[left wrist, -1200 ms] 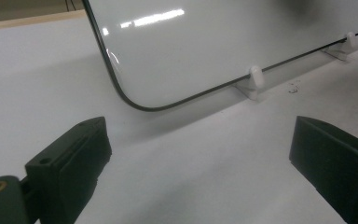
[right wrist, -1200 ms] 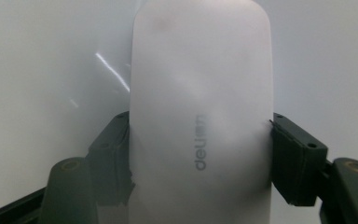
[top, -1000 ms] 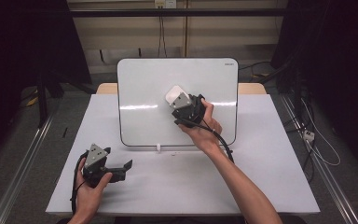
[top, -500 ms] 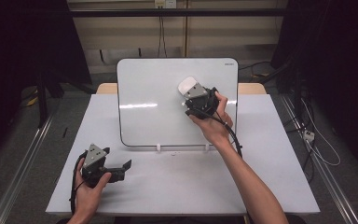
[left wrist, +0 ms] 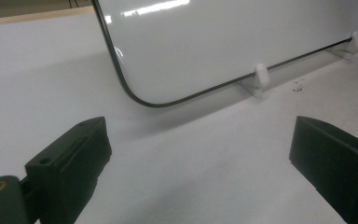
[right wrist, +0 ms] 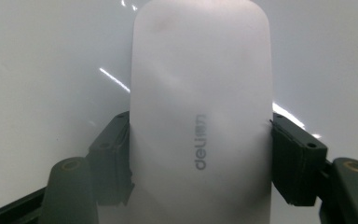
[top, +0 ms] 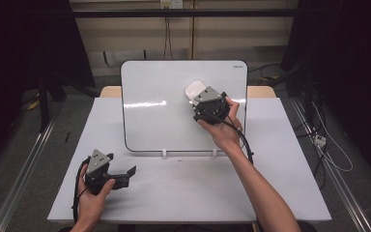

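Down at 7 o'clock on the white table (top: 280,159), the left gripper (top: 125,174) rests in the person's hand, jaws wide open with nothing between them. Over at 1 o'clock, the right gripper (top: 200,99) clamps a white whiteboard eraser (top: 194,90) flat against the upright whiteboard (top: 159,116).

Jaws stand apart above the table (left wrist: 191,177) facing the whiteboard (left wrist: 223,42)
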The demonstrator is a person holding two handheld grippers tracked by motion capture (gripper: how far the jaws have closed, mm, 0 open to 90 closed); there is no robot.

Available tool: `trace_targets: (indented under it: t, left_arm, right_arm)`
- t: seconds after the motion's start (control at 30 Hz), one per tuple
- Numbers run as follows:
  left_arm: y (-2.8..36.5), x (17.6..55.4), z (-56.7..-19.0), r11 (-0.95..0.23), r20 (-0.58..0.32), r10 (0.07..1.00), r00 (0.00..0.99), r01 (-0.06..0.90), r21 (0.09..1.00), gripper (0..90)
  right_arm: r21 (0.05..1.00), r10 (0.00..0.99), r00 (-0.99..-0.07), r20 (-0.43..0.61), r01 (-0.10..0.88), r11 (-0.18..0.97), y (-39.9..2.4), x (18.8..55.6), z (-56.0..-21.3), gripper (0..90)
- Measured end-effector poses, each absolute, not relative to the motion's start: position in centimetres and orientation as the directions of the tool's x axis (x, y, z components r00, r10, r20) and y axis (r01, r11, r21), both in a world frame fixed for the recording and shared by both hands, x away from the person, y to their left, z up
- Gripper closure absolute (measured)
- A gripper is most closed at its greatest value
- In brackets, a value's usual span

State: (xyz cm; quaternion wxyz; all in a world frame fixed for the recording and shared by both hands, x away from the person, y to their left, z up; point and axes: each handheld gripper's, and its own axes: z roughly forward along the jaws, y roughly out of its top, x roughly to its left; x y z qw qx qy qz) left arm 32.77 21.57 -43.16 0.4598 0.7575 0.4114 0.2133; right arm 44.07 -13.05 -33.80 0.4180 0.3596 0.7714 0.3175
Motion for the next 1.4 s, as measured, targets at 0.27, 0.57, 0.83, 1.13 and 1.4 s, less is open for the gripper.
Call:
trace_targets:
  t: [0.27, 0.57, 0.83, 1.13, 1.4]
  left_arm:
    - [21.7, 32.8, -43.2, -0.233, -0.06, 0.823, 0.565, 0.432, 0.871, 4.8]
    - [21.6, 32.7, -43.1, -0.238, -0.055, 0.82, 0.569, 0.428, 0.872, 4.7]
    - [21.6, 32.8, -43.1, -0.241, -0.05, 0.822, 0.568, 0.426, 0.872, 4.8]
    - [21.3, 32.6, -43.1, -0.247, -0.045, 0.817, 0.574, 0.421, 0.873, 4.8]
    - [21.3, 32.7, -43.1, -0.241, -0.052, 0.82, 0.57, 0.426, 0.872, 4.8]
  right_arm:
    - [0.801, 0.831, -0.392, -0.396, 0.296, 0.521, -13.2, 44.0, -33.7, 31.9]
    - [0.815, 0.823, -0.394, -0.409, 0.248, 0.524, -12.9, 42.6, -32.5, 31.9]
    - [0.829, 0.834, -0.404, -0.376, 0.255, 0.497, -13.6, 42.4, -32.7, 31.9]
    - [0.841, 0.841, -0.405, -0.358, 0.252, 0.479, -14.5, 41.4, -33.2, 31.9]
    - [0.848, 0.842, -0.419, -0.342, 0.248, 0.468, -15.4, 41.0, -33.5, 31.9]
